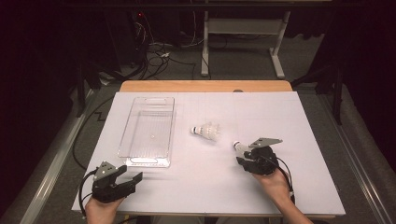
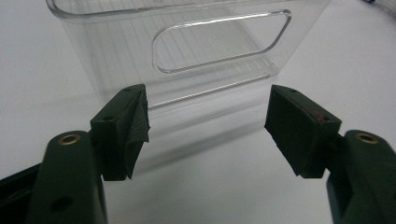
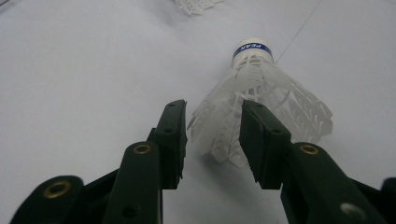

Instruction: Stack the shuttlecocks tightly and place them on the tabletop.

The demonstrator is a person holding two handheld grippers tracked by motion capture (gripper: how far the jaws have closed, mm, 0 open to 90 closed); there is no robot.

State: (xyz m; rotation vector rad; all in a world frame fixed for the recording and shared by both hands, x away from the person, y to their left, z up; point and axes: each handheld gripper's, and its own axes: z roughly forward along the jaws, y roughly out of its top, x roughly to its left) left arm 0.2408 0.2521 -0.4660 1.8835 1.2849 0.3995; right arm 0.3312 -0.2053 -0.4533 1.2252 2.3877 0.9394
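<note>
Black jaws of the right gripper (image 3: 212,140) straddle a shuttlecock's (image 3: 261,100) skirt near the table's (image 1: 299,186) near-right edge, pinch unconfirmed; left gripper (image 2: 208,126) spread; clear bin (image 1: 148,130) empty, second shuttlecock (image 1: 206,131) waiting mid-table.

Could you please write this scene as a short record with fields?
surface: white table cover
container: clear plastic bin, nothing visible inside
near shuttlecock: white shuttlecock, lying on its side, skirt edge between the right jaws
other shuttlecock: second shuttlecock, lying alone mid-table
right hand-held gripper: jaws narrowed around the skirt; a firm grip cannot be confirmed
left hand-held gripper: open, holding nothing, facing the bin's handle end
</note>
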